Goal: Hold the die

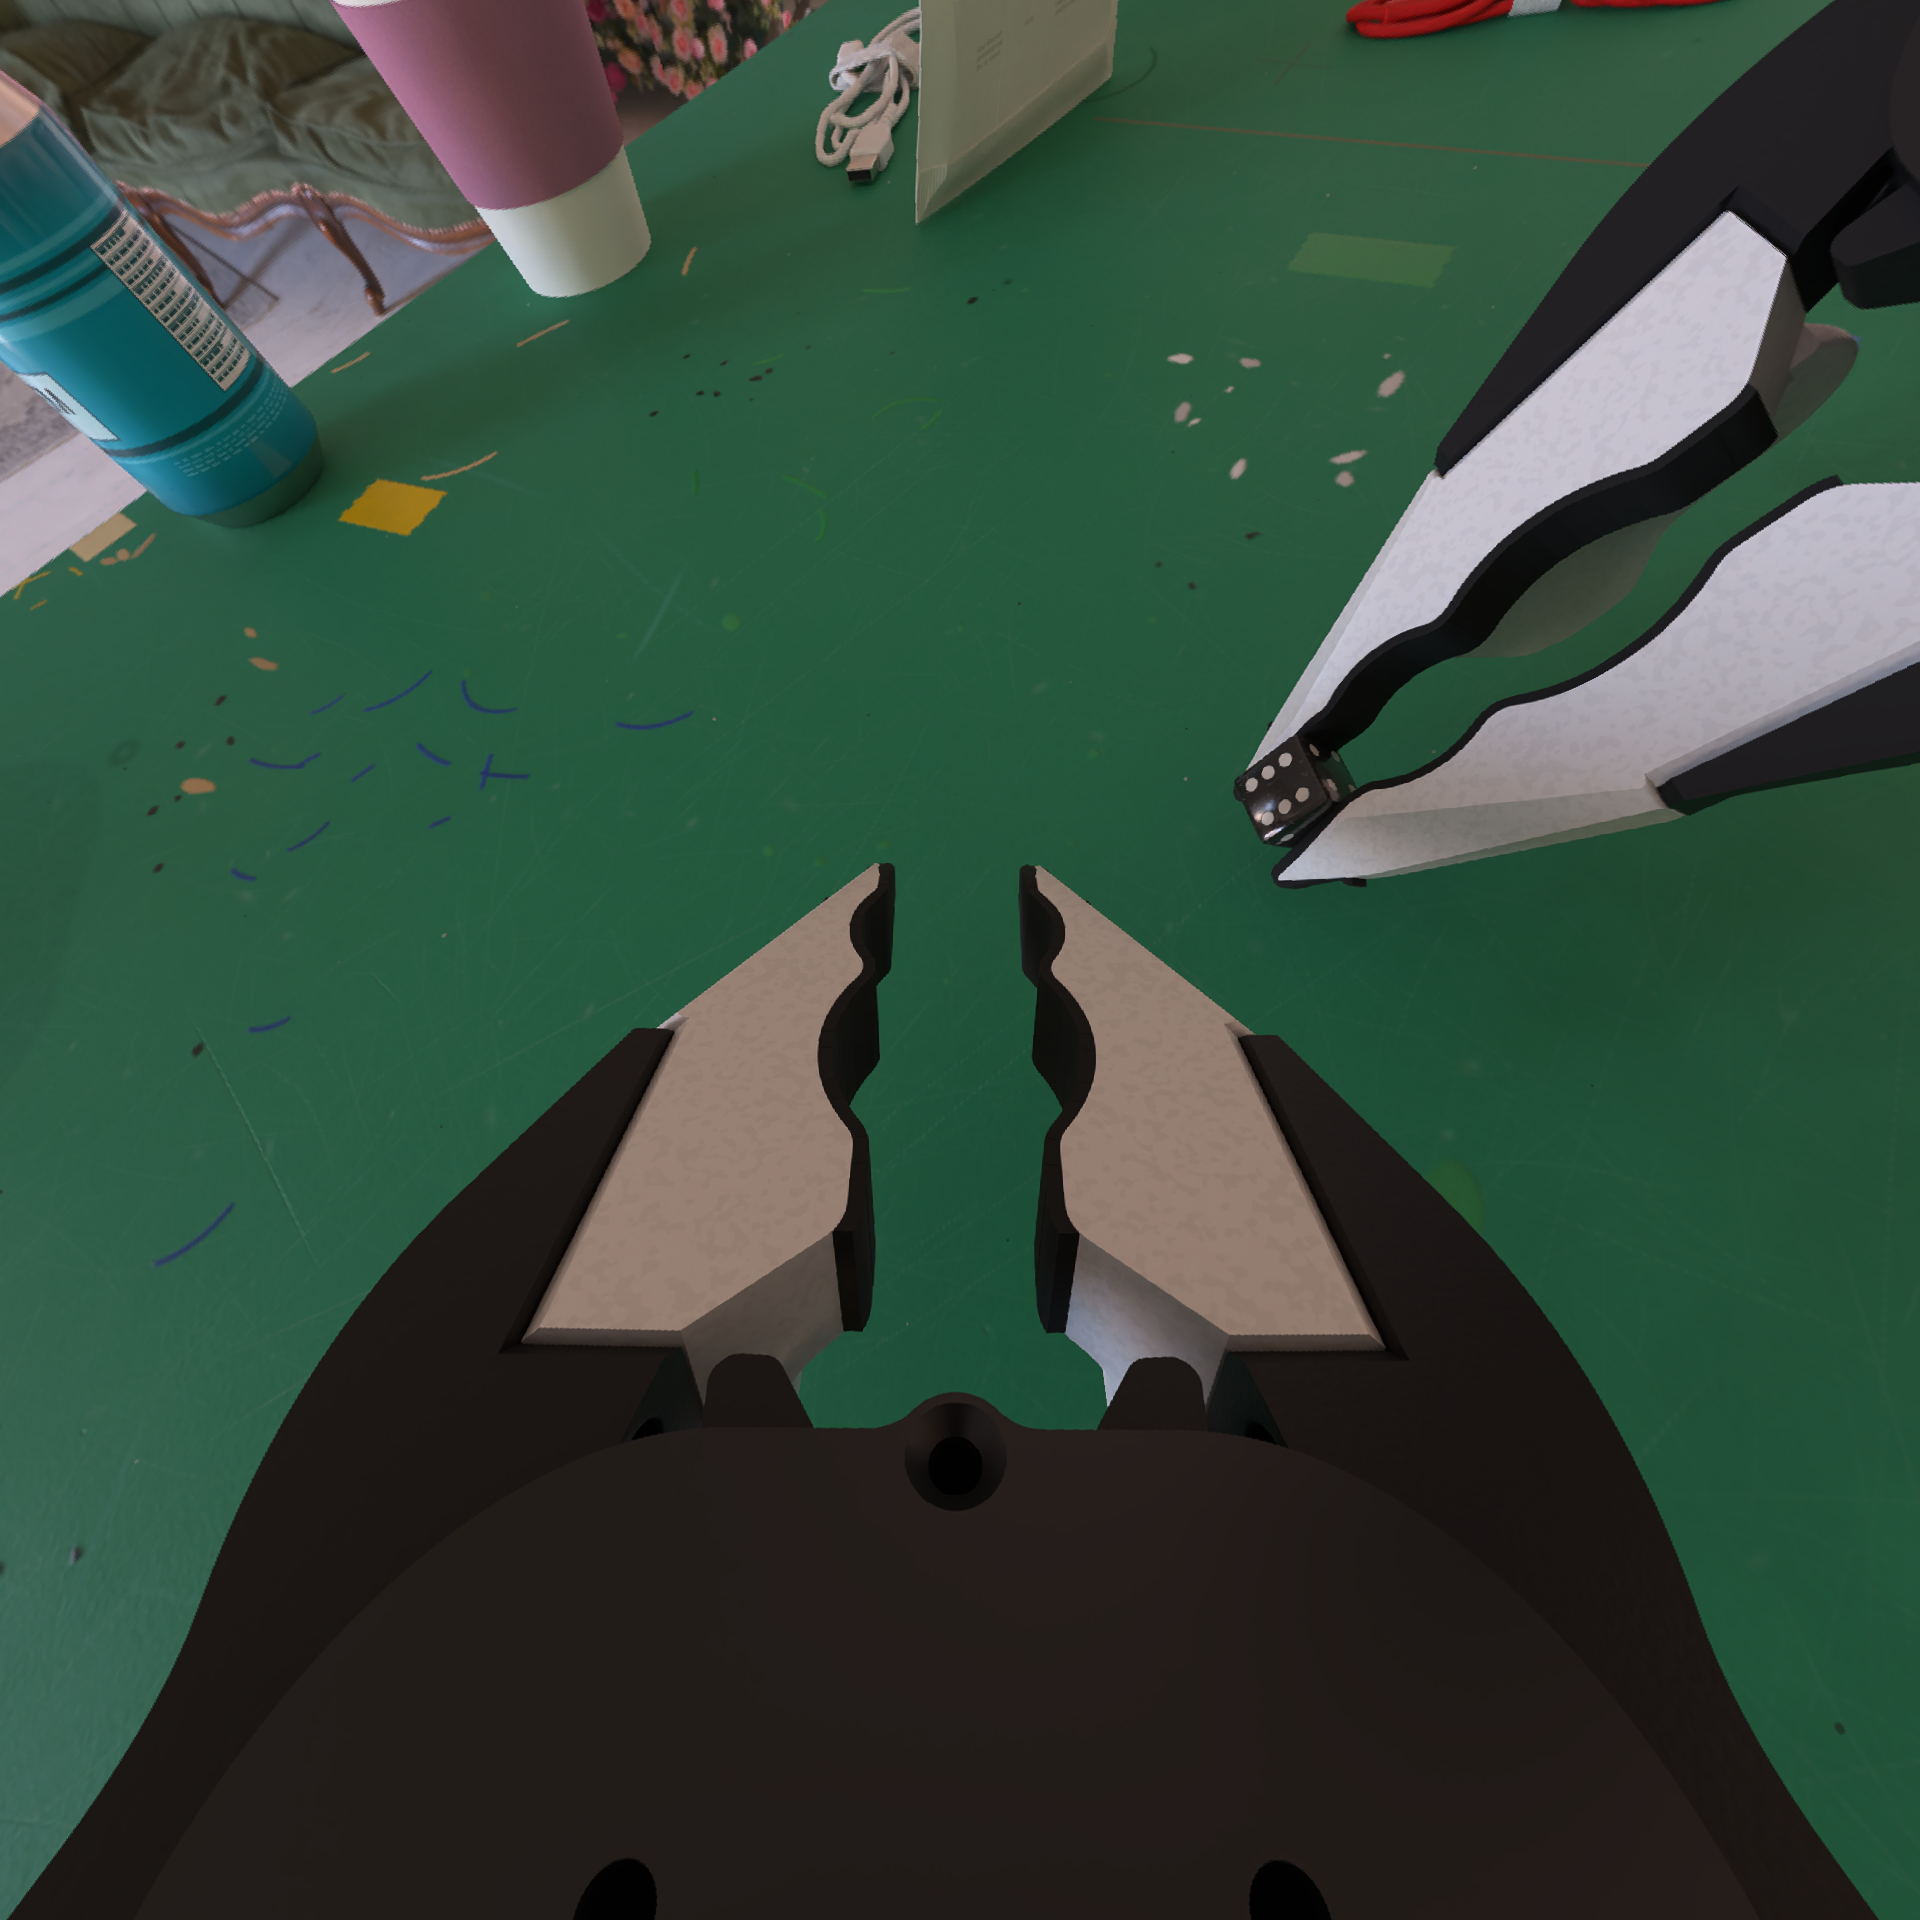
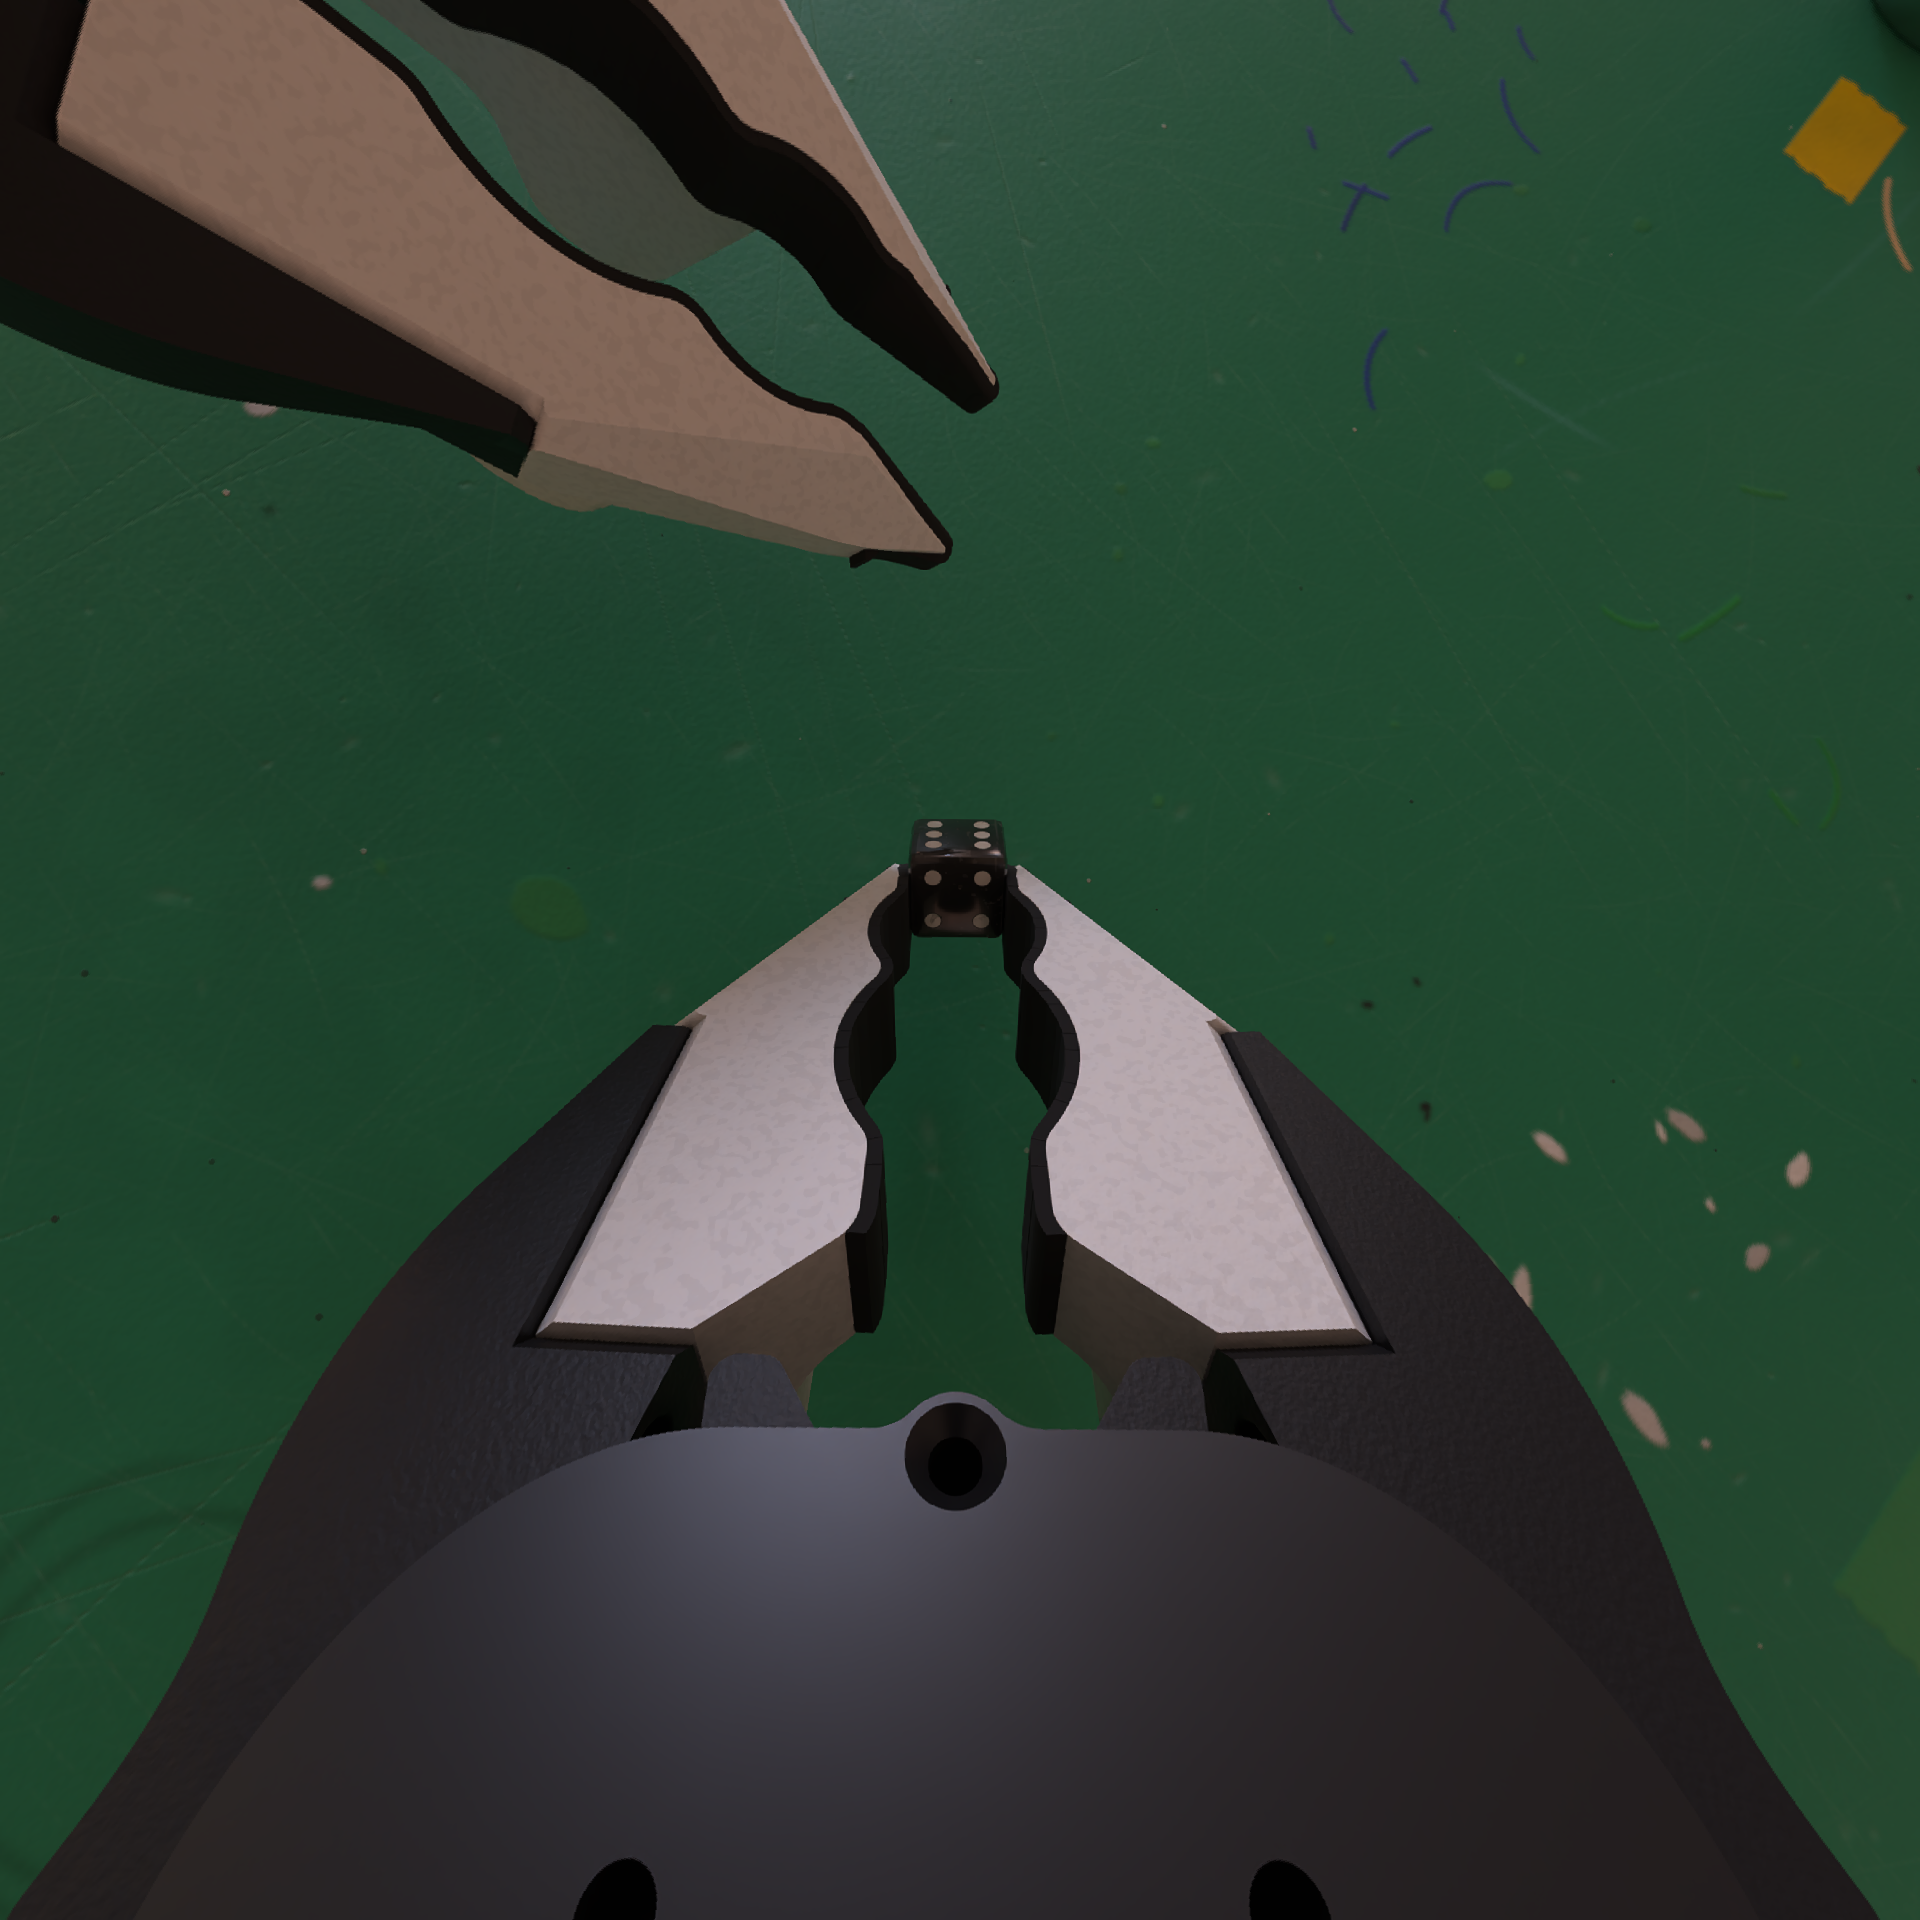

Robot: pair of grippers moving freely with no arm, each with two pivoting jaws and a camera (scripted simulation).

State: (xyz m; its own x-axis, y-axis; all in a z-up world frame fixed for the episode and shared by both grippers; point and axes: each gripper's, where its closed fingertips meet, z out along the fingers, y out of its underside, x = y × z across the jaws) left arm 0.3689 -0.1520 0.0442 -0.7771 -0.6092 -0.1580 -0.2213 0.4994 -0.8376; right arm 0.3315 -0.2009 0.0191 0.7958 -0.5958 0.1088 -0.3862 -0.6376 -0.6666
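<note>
Black with white pips, the die [image 2: 956, 878] sits pinched between the very tips of the right gripper [image 2: 956, 883], whose two pale fingers press its opposite sides, so that gripper is clamped on it; from the left wrist view the same die [image 1: 1286, 792] shows at the tips of the right gripper over the green table [image 1: 935, 623] (whether it touches the surface cannot be told). The left gripper [image 1: 956, 883] has its jaws apart with nothing between them, its tips pointing across the table a little to the side of the die. Far off stand a teal can [image 1: 135, 343], a pink-and-white paper cup [image 1: 520, 145], a coiled white cable [image 1: 868, 104] and a pale folded card [image 1: 997, 94].
</note>
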